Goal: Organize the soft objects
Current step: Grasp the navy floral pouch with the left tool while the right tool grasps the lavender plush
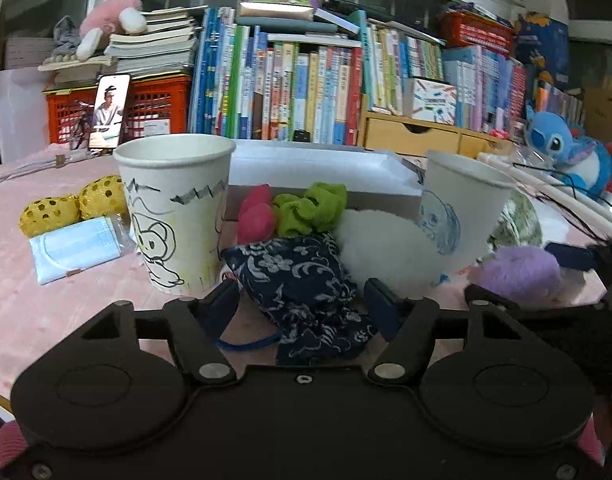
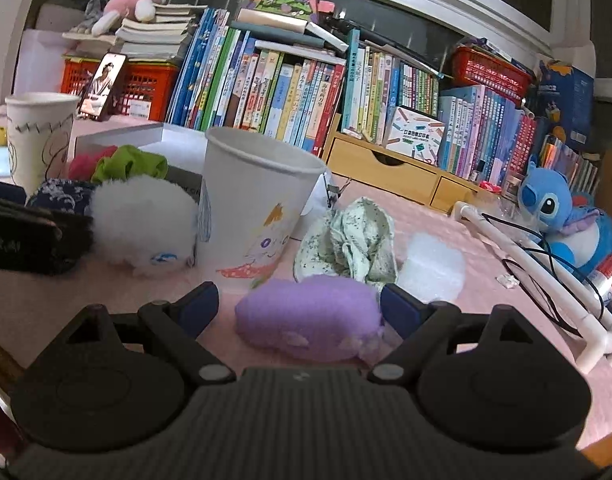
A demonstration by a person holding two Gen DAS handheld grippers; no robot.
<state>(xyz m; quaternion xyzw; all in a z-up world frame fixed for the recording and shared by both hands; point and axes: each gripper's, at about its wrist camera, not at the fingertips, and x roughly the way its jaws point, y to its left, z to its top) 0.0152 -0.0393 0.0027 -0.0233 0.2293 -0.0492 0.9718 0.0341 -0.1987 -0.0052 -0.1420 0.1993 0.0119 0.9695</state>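
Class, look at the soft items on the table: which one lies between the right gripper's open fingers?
The purple plush. It sits between the right gripper fingers; the navy floral pouch lies at the left gripper instead.

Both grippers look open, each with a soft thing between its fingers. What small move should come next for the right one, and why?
Probably close the right gripper on the purple plush piece. The plush already lies between the open fingers, resting on the pink tablecloth, so no further approach seems needed. The paper cup stands upright just behind it.
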